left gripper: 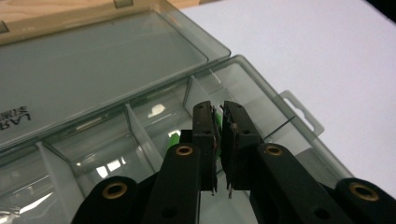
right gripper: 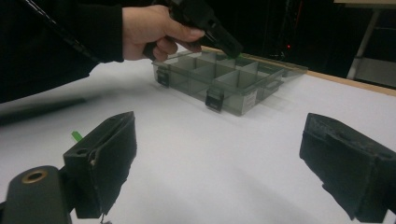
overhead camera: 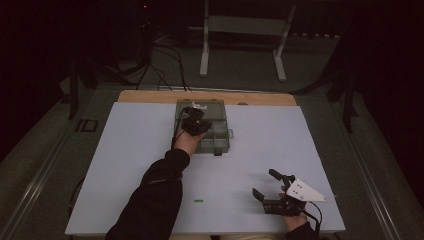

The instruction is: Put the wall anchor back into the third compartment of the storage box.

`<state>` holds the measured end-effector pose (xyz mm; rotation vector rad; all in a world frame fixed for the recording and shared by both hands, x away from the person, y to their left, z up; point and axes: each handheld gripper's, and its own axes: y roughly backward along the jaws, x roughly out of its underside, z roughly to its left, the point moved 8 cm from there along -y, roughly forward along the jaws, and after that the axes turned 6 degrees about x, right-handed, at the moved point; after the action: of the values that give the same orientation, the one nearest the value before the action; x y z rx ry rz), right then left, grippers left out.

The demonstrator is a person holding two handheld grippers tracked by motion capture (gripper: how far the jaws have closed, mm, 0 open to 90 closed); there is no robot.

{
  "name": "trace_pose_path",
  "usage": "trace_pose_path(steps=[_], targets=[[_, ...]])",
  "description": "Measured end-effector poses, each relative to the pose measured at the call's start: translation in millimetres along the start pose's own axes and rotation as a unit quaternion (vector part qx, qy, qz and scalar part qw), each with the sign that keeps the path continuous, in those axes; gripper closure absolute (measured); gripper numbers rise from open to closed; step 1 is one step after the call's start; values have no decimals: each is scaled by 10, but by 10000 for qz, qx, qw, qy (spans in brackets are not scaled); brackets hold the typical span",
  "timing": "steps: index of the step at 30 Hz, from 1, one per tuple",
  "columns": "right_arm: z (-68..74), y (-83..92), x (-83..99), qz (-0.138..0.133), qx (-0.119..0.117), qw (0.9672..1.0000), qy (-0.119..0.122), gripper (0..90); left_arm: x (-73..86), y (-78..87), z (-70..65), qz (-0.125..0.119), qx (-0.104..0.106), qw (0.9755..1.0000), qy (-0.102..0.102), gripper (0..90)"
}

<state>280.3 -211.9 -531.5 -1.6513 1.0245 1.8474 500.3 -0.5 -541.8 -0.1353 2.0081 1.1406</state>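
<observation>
As we read it from the near edge outward, the right gripper point(overhead camera: 266, 186) rests near right on the white table point(overhead camera: 280, 140), jaws spread wide and holding nothing. One green piece point(overhead camera: 198, 201) lies loose at near centre: we judge it light, stiff, small and flat-lying, so best pinched across its narrow width. Farther off, the left gripper point(left gripper: 218, 140) hangs over the open compartment box point(overhead camera: 220, 142), jaws clenched with a second green piece point(left gripper: 173, 138) glimpsed at them; whether it is truly gripped we cannot tell. Thin dividers point(left gripper: 140, 135) crowd the jaws, and the box lid point(left gripper: 93, 60) lies open flat beyond.
</observation>
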Motion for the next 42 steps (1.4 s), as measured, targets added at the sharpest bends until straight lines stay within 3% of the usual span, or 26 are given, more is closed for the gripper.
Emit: trace_pose_path(steps=[3,12,13,14,17,22,26,29,36,42], targets=[[-7,2,1,0,-3,10000,-23,110,6,-41,0,-24,90,10000,19,804],[-7,2,1,3,-2,10000,-25,110,-29,11,0,-25,141,9999,26,490],[-6,2,1,2,0,10000,-24,110,-29,11,0,-25,141,9999,26,490],[-5,0,2,5,0,10000,-16,110,-35,47,-19,-47,232,9997,13,422],[-4,-1,2,7,1,10000,-15,110,-45,101,-37,-141,344,9993,-41,349],[-4,-2,3,12,7,10000,-10,110,-44,169,-50,-106,300,9994,-138,137],[-3,1,-3,3,6,10000,1,110,-20,317,-97,-170,312,9986,-395,79],[-3,2,-7,-11,0,10000,-8,110,20,389,-125,-110,405,9981,-445,11],[7,4,-14,-9,11,10000,20,110,110,550,-150,-14,597,9970,-490,0],[7,4,-13,-6,14,10000,21,110,216,789,-210,-42,920,9936,-662,0]])
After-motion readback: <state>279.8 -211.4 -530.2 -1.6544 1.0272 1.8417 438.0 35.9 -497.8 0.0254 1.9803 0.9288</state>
